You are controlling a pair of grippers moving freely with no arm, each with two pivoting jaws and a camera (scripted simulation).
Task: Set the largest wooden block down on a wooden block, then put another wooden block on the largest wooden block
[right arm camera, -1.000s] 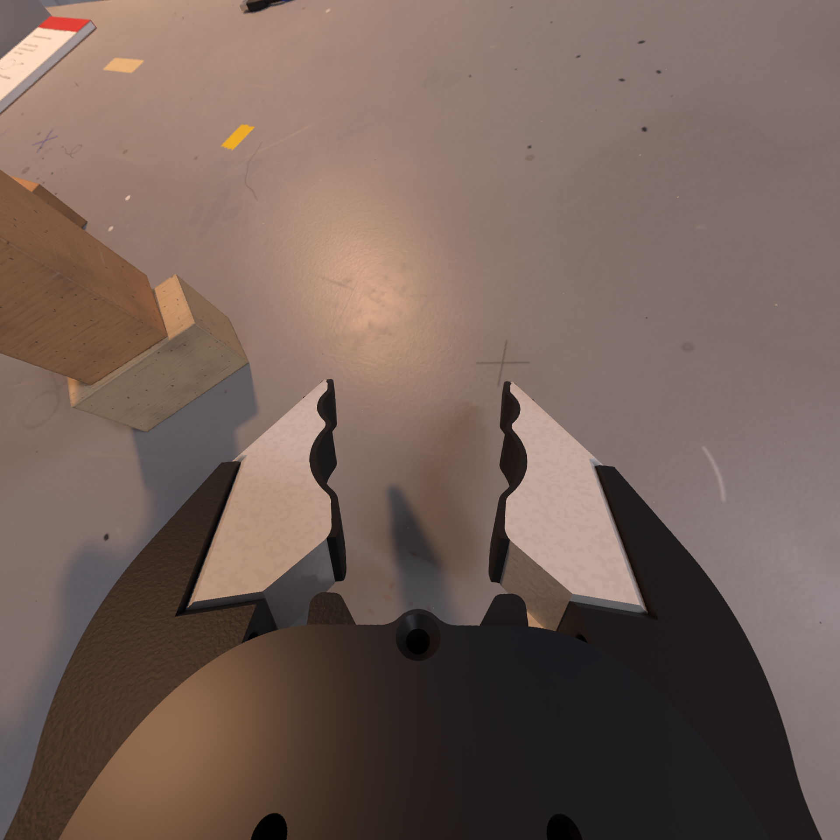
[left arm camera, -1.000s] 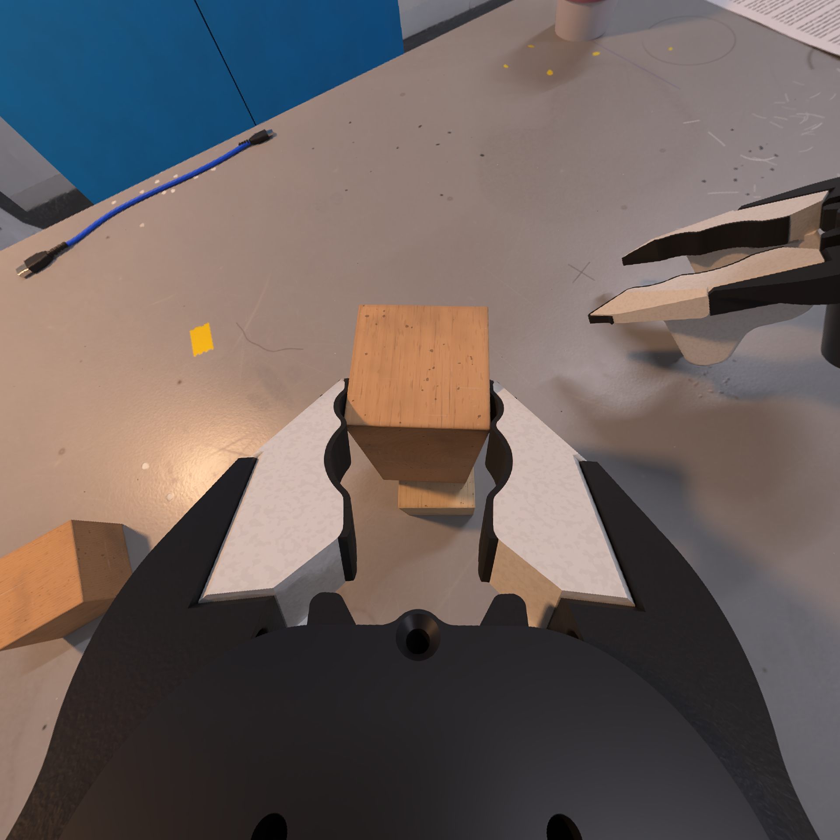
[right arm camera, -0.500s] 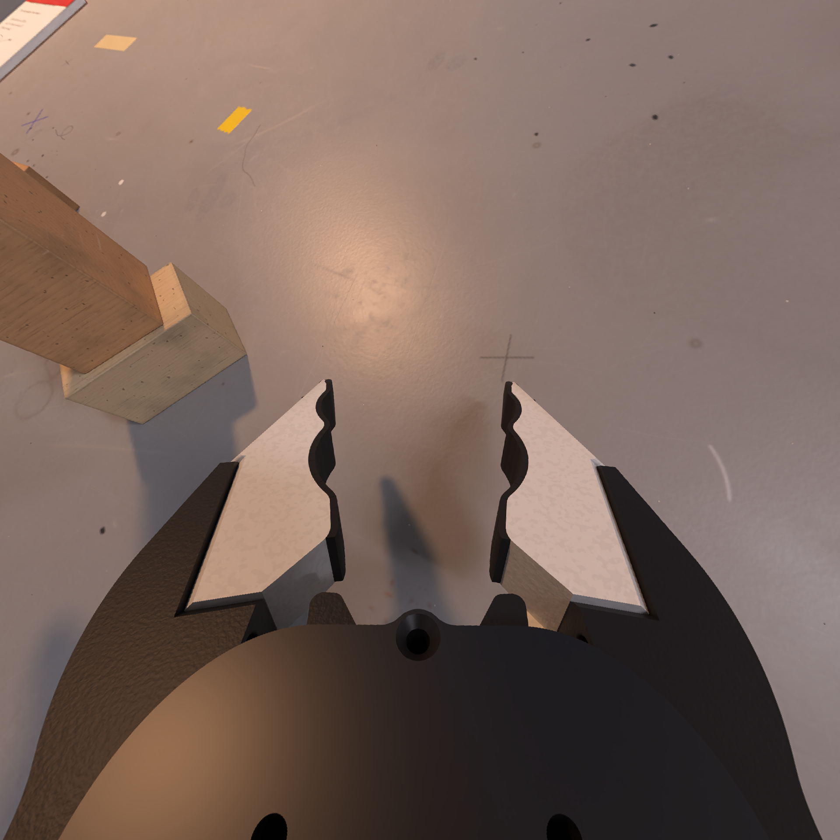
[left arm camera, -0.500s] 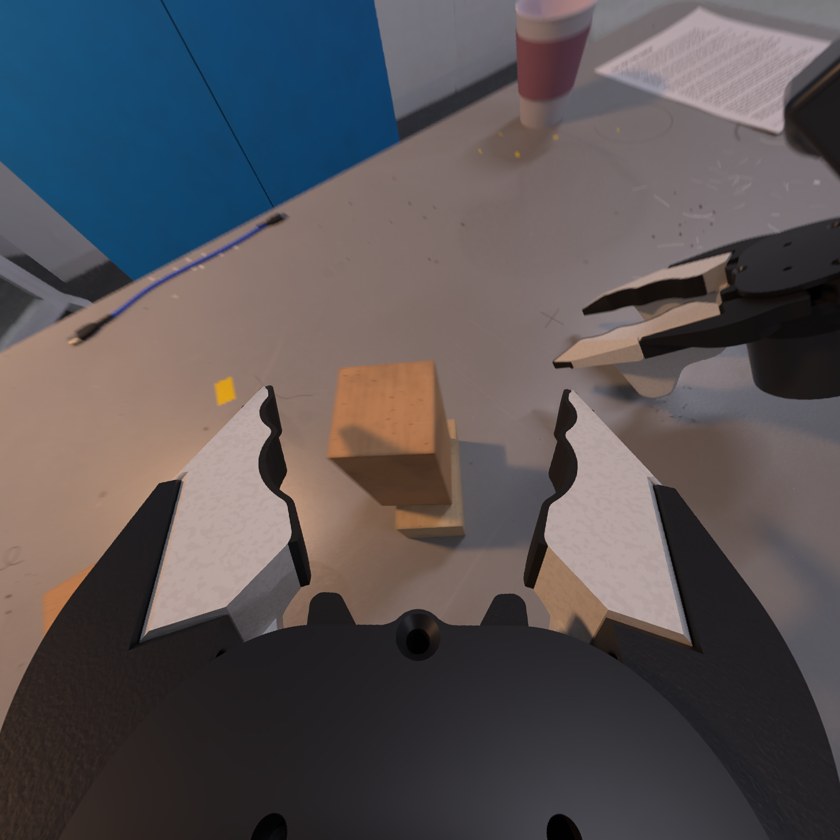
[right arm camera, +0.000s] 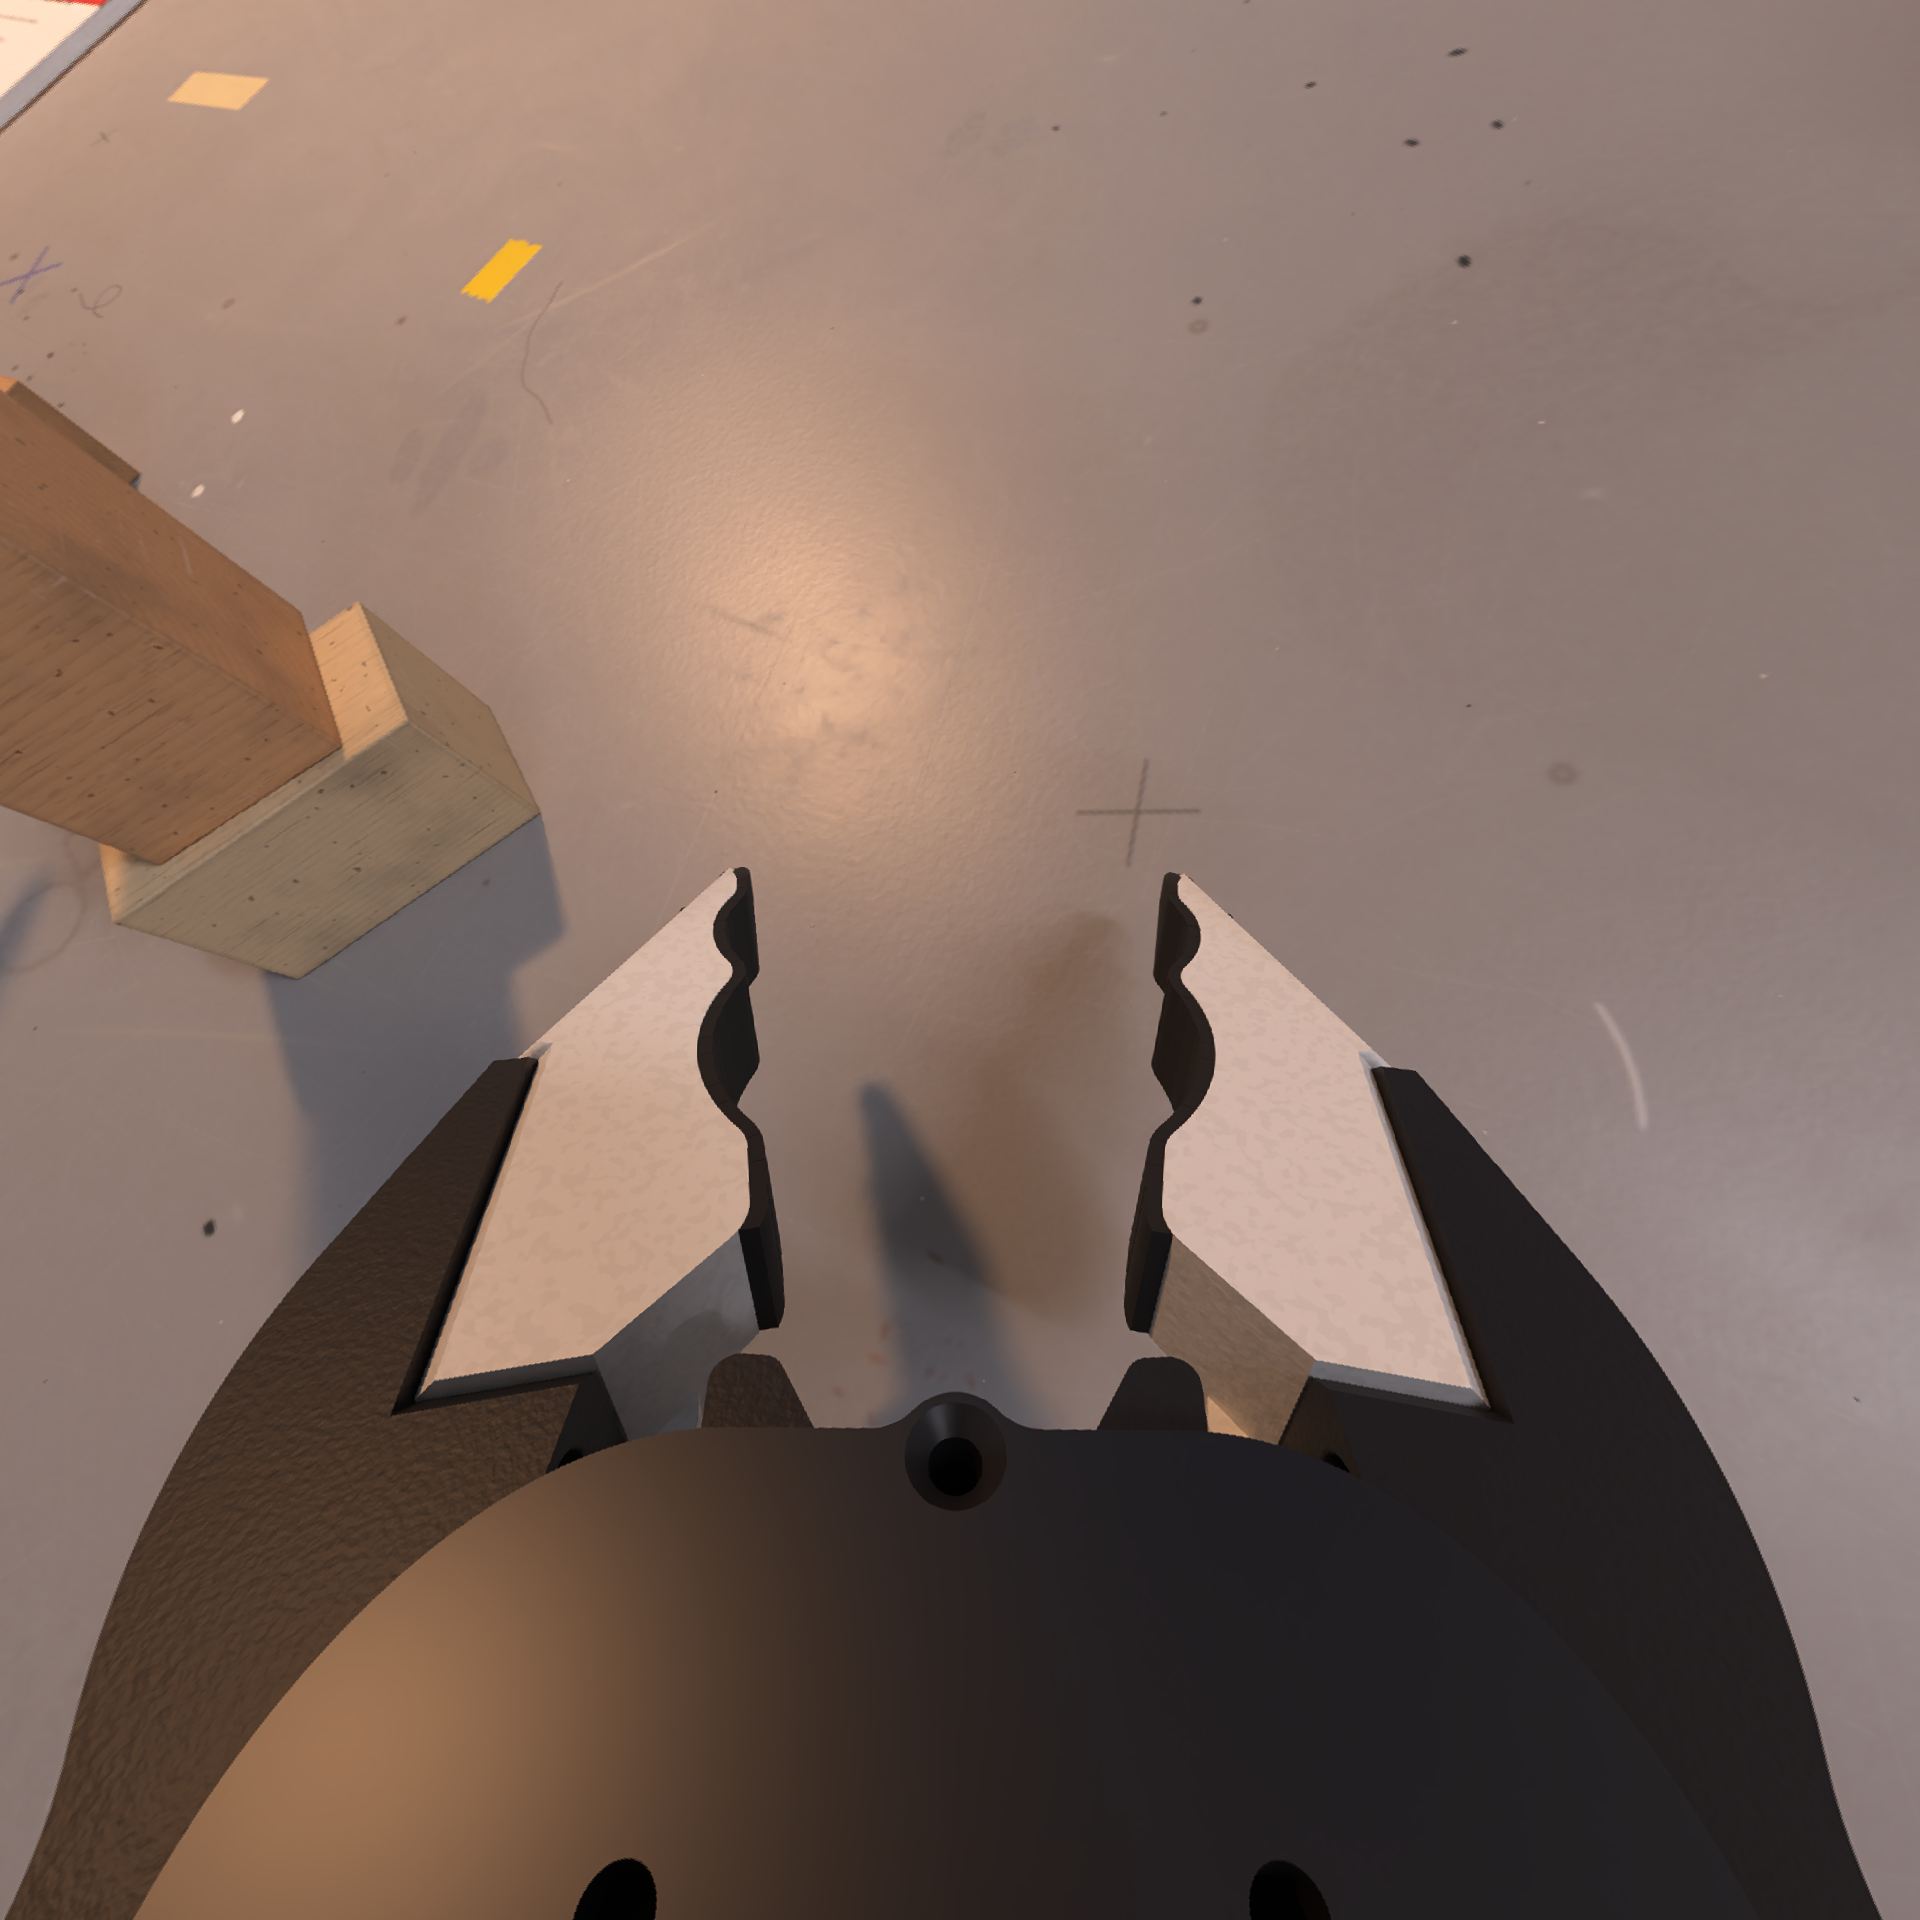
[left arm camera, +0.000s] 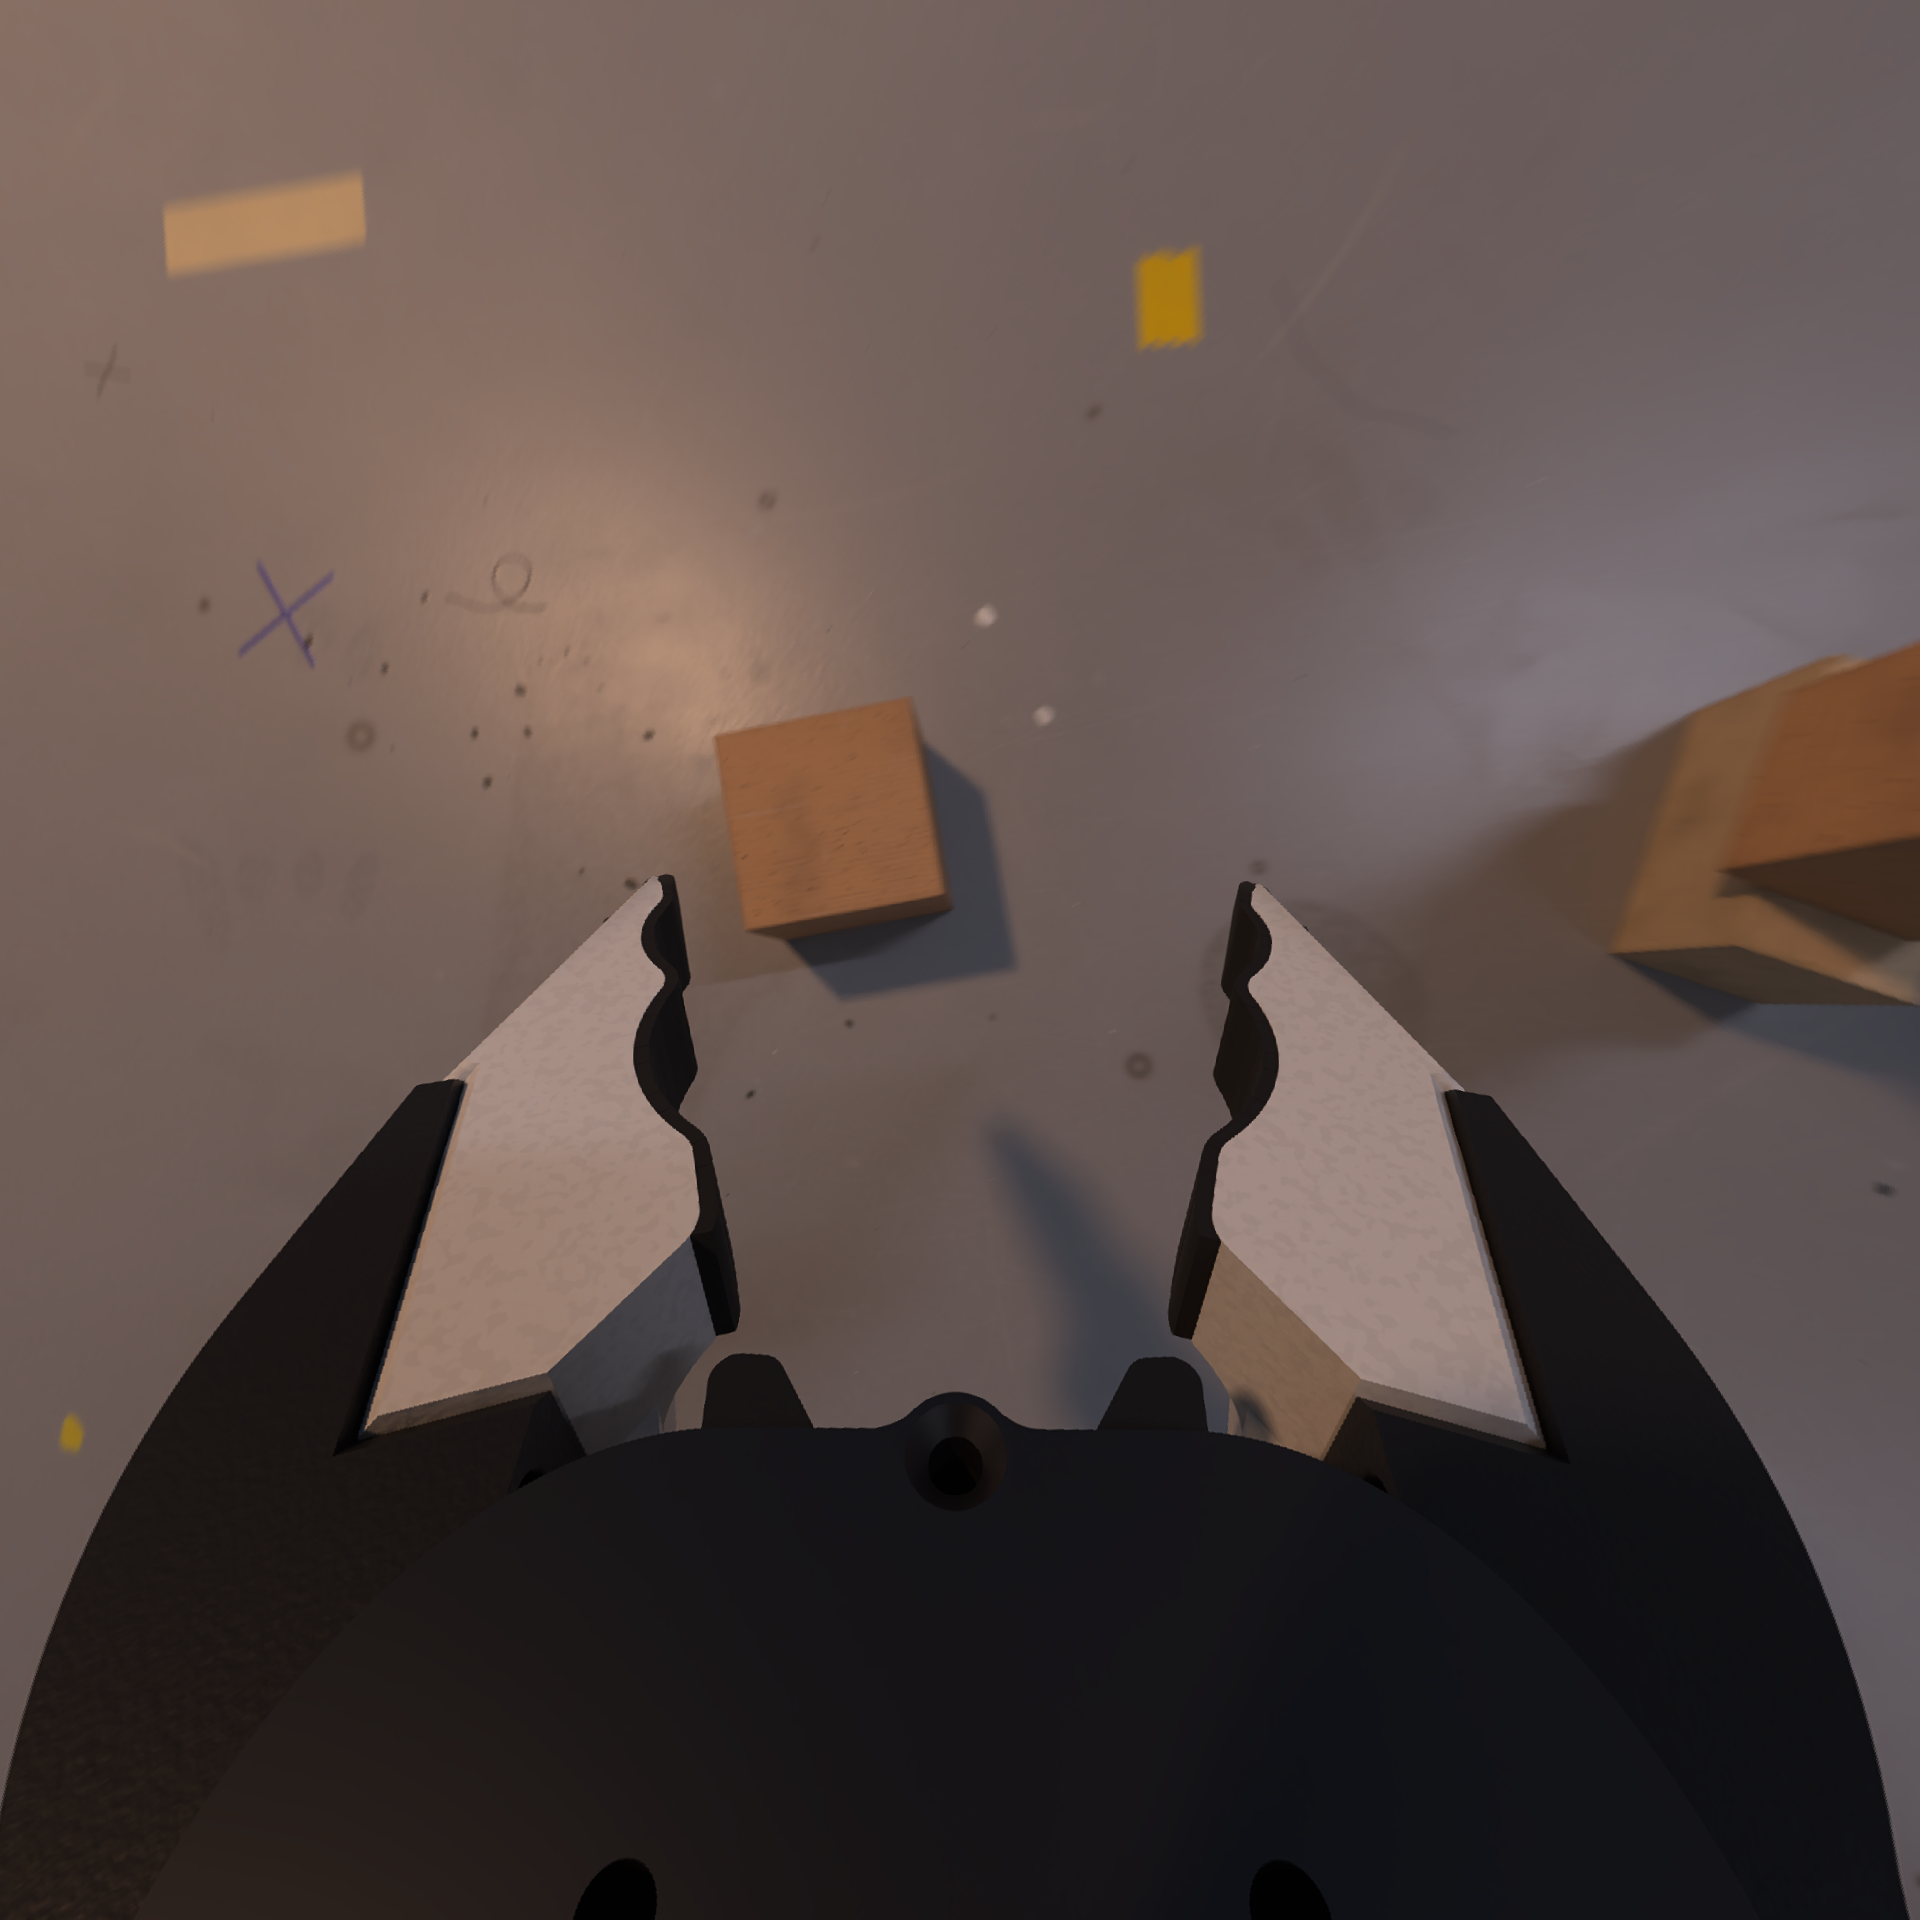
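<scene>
The largest wooden block [right arm camera: 125, 675] rests on a paler wooden block [right arm camera: 343, 821] at the left of the right wrist view. The same stack shows at the right edge of the left wrist view: the large block [left arm camera: 1849, 769] on the pale block [left arm camera: 1704, 883]. A smaller brown wooden block [left arm camera: 831, 816] lies alone on the grey table, just beyond my left gripper [left arm camera: 956, 888], which is open, empty and above the table. My right gripper [right arm camera: 956, 878] is open and empty over bare table to the right of the stack.
Flat on the grey tabletop lie a yellow tape piece [left arm camera: 1169, 296], which also shows in the right wrist view [right arm camera: 502, 270], and a tan tape piece [left arm camera: 265, 223]. A blue pen cross [left arm camera: 283, 615] marks the table. A red-and-white sheet corner [right arm camera: 47, 36] lies far left.
My left gripper let go of the largest block on the pale block, opened wide, then swung left and now faces down at the smaller lone block. The right gripper barely moved.
</scene>
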